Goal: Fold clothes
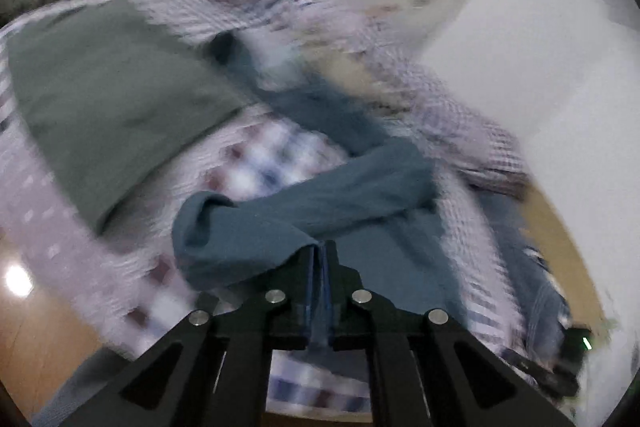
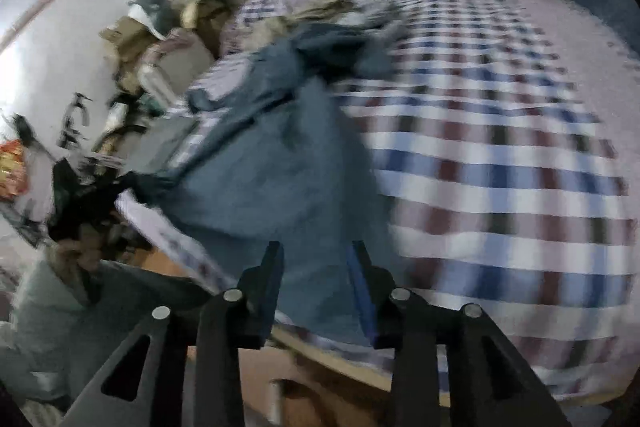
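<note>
While the left wrist view is being blurred by motion, a fold of the blue garment (image 1: 304, 223) is being pinched between the closed left tongs (image 1: 320, 251), above the checked bedspread (image 1: 260, 159); a grey-green cloth (image 1: 104, 99) is lying beside it on the bed. From the right wrist view, the right tongs (image 2: 316, 267) are being held apart with nothing gripped, over the blue garment (image 2: 276, 171) draped across the bed's edge.

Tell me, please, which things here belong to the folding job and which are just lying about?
Job: blue garment, pinched in the left gripper; the open right gripper; grey-green garment.
Lying about: checked bedsheet, clutter beside the bed.
</note>
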`<control>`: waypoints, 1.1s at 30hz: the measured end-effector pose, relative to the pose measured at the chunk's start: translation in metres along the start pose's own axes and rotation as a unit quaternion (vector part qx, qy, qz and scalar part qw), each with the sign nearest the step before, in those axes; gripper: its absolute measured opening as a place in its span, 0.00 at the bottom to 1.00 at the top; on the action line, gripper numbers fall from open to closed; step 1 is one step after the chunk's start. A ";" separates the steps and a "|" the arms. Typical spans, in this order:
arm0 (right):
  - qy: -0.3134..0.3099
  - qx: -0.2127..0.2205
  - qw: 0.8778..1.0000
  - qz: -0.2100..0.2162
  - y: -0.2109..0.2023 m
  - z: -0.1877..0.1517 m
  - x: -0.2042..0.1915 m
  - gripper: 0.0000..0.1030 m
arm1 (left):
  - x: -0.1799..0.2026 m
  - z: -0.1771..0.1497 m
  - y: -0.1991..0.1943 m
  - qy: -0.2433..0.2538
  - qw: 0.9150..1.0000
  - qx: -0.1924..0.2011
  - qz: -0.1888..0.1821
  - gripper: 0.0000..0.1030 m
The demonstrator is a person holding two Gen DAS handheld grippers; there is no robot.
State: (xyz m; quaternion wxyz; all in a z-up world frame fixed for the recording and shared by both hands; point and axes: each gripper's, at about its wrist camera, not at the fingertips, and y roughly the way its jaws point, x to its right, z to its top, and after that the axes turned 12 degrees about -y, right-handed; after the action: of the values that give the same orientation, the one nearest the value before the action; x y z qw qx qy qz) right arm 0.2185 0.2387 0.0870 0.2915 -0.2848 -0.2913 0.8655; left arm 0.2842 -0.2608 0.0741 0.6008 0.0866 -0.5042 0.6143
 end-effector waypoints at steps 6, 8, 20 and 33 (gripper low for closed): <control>0.036 -0.007 0.993 0.110 0.051 0.011 -0.049 0.44 | 0.031 -0.034 0.011 0.064 0.993 -0.081 -0.062 0.02; 0.058 -0.016 0.987 0.149 0.072 0.013 -0.064 0.45 | 0.039 -0.042 0.007 0.079 0.989 -0.090 -0.087 0.02; 0.058 -0.044 0.982 0.177 0.140 0.036 -0.122 0.47 | -0.006 -0.035 -0.026 0.000 0.999 -0.047 -0.015 0.31; 0.051 -0.050 0.986 0.151 0.144 0.013 -0.105 0.50 | -0.102 0.000 0.019 -0.200 0.972 -0.026 0.122 0.72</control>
State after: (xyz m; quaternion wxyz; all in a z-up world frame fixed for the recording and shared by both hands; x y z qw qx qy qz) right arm 0.2309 0.0690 0.0328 0.1566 -0.3834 -0.2730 0.8683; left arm 0.2954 -0.3230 -0.0077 0.4107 0.1297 -0.6366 0.6397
